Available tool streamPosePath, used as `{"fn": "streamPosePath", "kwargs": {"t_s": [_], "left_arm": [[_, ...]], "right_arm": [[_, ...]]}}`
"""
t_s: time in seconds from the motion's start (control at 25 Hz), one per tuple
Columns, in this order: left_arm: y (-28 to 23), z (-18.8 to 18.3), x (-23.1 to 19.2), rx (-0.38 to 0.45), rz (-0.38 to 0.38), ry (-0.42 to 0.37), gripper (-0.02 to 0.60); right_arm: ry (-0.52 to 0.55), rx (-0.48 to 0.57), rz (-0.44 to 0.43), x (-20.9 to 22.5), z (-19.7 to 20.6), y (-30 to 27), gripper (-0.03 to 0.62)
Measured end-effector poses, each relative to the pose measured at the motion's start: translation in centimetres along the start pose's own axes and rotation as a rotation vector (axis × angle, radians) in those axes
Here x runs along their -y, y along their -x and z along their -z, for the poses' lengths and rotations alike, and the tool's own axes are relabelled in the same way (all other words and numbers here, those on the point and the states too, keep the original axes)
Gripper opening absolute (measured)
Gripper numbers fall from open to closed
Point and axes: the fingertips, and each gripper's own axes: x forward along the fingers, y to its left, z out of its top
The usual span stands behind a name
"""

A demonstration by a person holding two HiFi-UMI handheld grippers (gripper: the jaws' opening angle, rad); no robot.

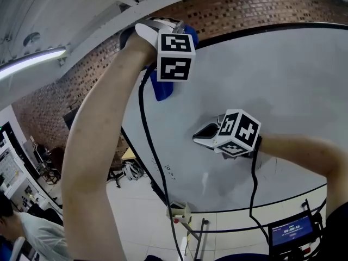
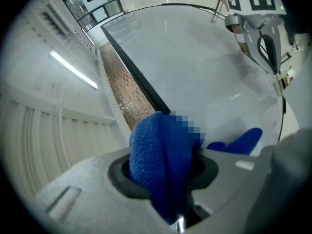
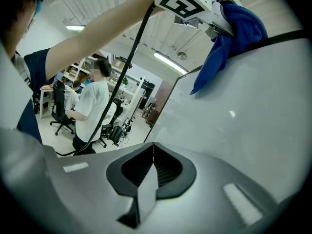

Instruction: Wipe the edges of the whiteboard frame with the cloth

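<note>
The whiteboard [image 1: 272, 91] fills the right of the head view, edged by a thin black frame [image 1: 255, 29]. High at its top left corner is my left gripper [image 1: 168, 31], shut on a blue cloth [image 1: 163, 88] that hangs down over the board. In the left gripper view the blue cloth [image 2: 158, 155] bulges between the jaws beside the frame [image 2: 141, 82]. My right gripper [image 1: 202, 135] is shut and holds nothing, its tip close to the board's middle. The right gripper view shows its jaws closed tight, with the cloth [image 3: 229, 38] above.
A brick wall [image 1: 65, 102] and a ceiling light strip [image 1: 32, 61] lie left of the board. Black cables [image 1: 149, 145] hang from both grippers. Below stand a metal stand [image 1: 187, 232] and a small screen [image 1: 291, 232]. People [image 3: 92, 101] and office chairs are beyond the board's left edge.
</note>
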Motion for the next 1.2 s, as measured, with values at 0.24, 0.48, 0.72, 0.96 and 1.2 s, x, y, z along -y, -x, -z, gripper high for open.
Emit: {"fn": "streamPosePath", "kwargs": {"t_s": [0.24,0.48,0.72,0.96,1.2], "left_arm": [[-1.2,0.1,-1.2,0.005,-0.013,0.03,0.149],[-1.2,-0.9,-0.8,0.005,-0.048,0.069,0.149],[-1.4,-0.4,-1.4,0.055,-0.117,0.175,0.15],[3.6,0.5,-0.6,0.289,-0.294,0.722,0.153],[8.2,-4.4,9.9,0.547,-0.253,1.14,0.155]], "right_arm": [[-0.033,-0.01,0.012,1.5,0.6,0.5,0.011],[-0.08,-0.029,0.041,1.3,2.6,1.9,0.011],[-0.094,-0.094,0.072,1.9,3.5,2.2,0.011],[-0.143,-0.146,0.105,1.6,5.6,3.7,0.011],[-0.222,-0.175,0.12,2.0,7.8,5.4,0.011]]}}
